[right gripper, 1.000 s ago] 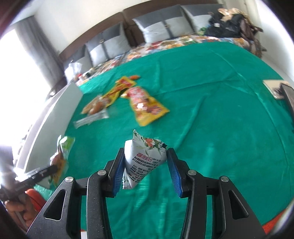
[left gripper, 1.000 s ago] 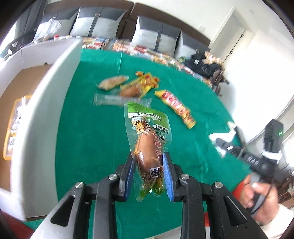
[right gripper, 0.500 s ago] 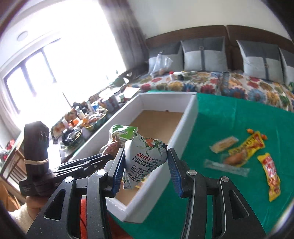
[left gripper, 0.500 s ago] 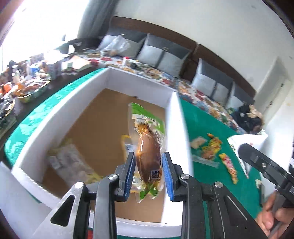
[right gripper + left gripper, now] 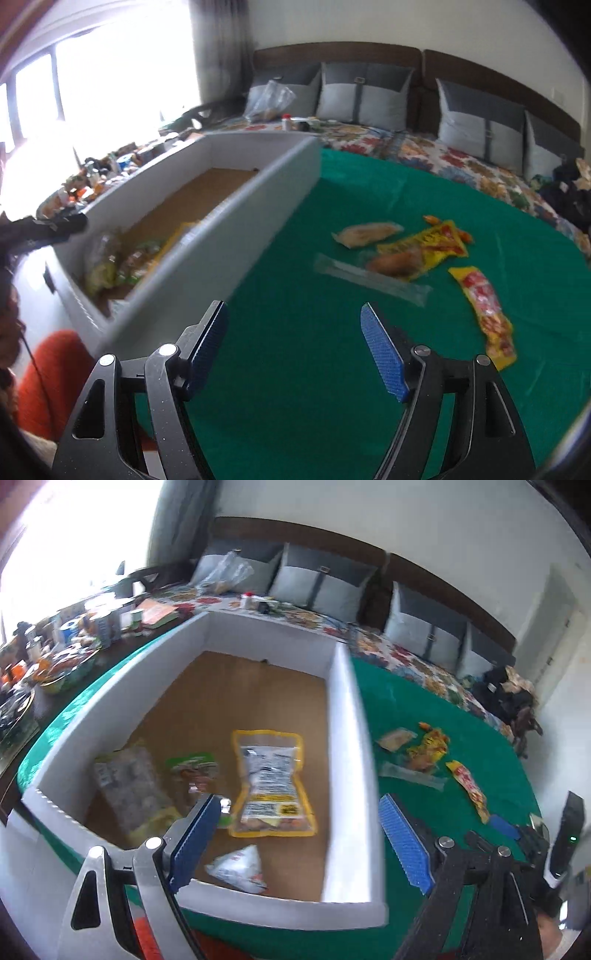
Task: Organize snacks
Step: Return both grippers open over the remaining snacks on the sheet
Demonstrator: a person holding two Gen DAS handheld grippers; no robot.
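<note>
Above a white box (image 5: 347, 716) on the green tablecloth (image 5: 424, 709), the left gripper (image 5: 295, 834) hangs with its blue pads spread wide and still parting, nothing between them. Beyond its left pad (image 5: 194, 843) and inside the box lie a green-topped packet (image 5: 194, 775) and, further left, a clear bag (image 5: 129, 786). A yellow-edged pouch (image 5: 271, 782) rests flat on the brown floor ahead between the fingers, and a small white triangular packet (image 5: 240, 867) sits closer, near the front wall. Past the right pad (image 5: 404, 843), outside the box, several loose snacks (image 5: 428, 746) remain on the cloth.

Beside the box, the right gripper (image 5: 295, 350) is over bare cloth, its jaws likewise opening and empty. Ahead and to the right of its right pad (image 5: 382, 352) lie a clear stick packet (image 5: 373, 278), a pale wrapped snack (image 5: 364, 232), a yellow packet (image 5: 428, 247) and a yellow-and-red packet (image 5: 485, 314), close together. The box wall runs off beyond its left pad (image 5: 208, 341).
</note>
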